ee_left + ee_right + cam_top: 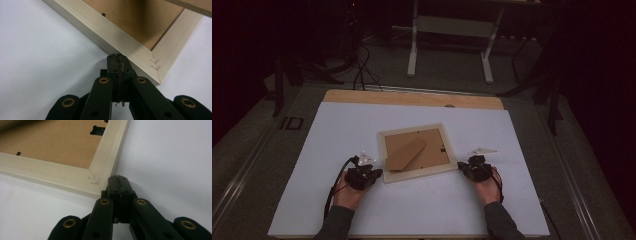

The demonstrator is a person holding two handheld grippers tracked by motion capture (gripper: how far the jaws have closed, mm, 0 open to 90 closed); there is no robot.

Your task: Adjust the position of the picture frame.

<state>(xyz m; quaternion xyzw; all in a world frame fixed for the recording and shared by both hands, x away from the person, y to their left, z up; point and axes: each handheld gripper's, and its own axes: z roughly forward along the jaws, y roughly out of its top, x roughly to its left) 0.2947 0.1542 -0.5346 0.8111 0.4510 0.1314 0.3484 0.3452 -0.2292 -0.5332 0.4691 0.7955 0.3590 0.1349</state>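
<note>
A pale wooden picture frame lies face down on the white table, its brown backing board and folded stand facing up. My left gripper is shut, with nothing between its jaws, its tips against the frame's near left corner. My right gripper is shut too, nothing in it, tips at the near right corner. In the left gripper view the closed tips meet the frame's side wall. In the right gripper view the closed tips sit just beside the corner joint.
The white sheet covers a wooden tabletop whose far strip shows. Beyond the table stand a white desk frame and floor cables. A small black hanger clip sits on the backing board.
</note>
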